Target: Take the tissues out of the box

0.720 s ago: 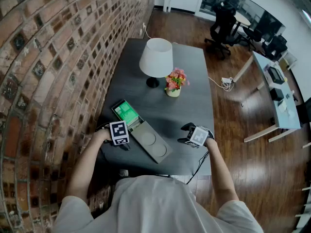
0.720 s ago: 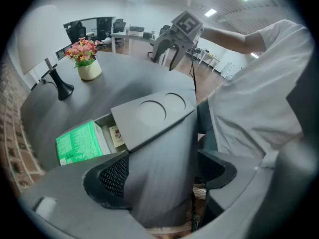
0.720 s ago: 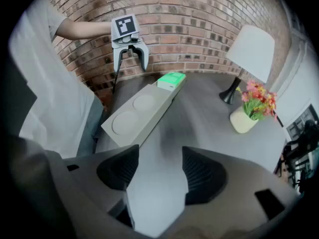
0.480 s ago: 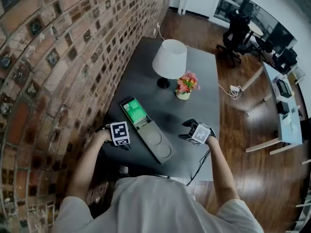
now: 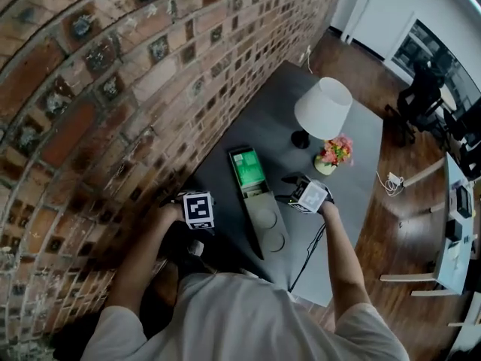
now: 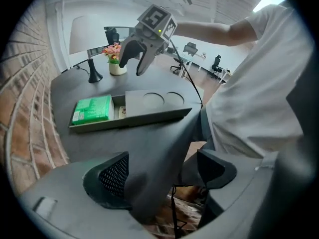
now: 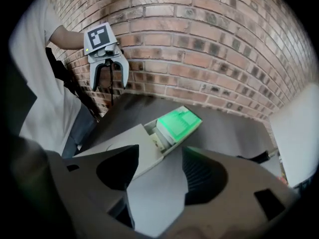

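Note:
A long grey box [image 5: 267,228] lies on the dark table, its sliding lid pulled back over the near half. In the open far end sits a green tissue pack [image 5: 248,170], which also shows in the left gripper view [image 6: 92,108] and the right gripper view [image 7: 179,123]. My right gripper [image 5: 286,189] hovers just right of the box's middle, jaws apart and empty [image 7: 160,151]. My left gripper [image 5: 203,222] stands at the table's near left corner, off the box's near end. It is open and empty [image 6: 162,171], with the table corner between its jaws.
A white lamp [image 5: 322,110] and a small pot of flowers [image 5: 333,155] stand on the far part of the table [image 5: 289,138]. A brick wall [image 5: 113,89] runs along the left. A cable [image 5: 307,258] hangs off the near edge. Desks and chairs stand further off.
The head view has swung left toward the wall. My right gripper has moved forward and closer to the box, from beside the lid to beside its middle. The left gripper stays at the corner.

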A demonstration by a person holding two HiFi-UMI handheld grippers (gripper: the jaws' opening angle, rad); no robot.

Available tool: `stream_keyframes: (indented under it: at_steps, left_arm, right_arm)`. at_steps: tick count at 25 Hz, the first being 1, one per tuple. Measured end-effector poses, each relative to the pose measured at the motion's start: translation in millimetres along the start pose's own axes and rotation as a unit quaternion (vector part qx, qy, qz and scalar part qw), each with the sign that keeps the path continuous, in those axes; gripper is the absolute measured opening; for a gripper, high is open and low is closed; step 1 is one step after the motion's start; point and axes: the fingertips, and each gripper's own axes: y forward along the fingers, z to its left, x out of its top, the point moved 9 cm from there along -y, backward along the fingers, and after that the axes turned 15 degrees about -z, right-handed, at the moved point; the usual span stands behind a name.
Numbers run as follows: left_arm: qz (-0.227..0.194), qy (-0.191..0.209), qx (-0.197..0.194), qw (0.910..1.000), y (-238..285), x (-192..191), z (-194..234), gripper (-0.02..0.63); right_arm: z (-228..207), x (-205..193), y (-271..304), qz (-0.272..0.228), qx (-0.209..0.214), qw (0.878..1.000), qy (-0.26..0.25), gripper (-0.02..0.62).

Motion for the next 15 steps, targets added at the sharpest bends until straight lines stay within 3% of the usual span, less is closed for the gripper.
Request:
stream_keyframes:
  at_steps: [8, 13, 14, 15]
  left_arm:
    - [-0.018, -0.074, 0.038, 0.9964, -18.9, -47.8, -21.7, 0.428]
    - [-0.013, -0.096, 0.048, 0.9941, -26.8, -62.1, -24.3, 0.428]
    - [-0.018, -0.098, 0.050, 0.9938, -27.0, -62.6, -23.2, 0.428]
    - [-0.026, -0.100, 0.047, 0.9935, -27.8, -61.5, -23.1, 0.428]
  right_arm:
    - [-29.8, 53.0, 56.3, -0.011, 0.039, 0.996, -0.085, 0.290]
    - [-39.8, 65.5, 88.5, 0.034, 0.086, 0.989, -0.112, 0.309]
    - [-41.5, 65.5, 96.6, 0.042, 0.095, 0.988, -0.118, 0.429]
    - [-42.3, 65.8, 104.3, 0.050, 0.103, 0.985, -0.126, 0.591]
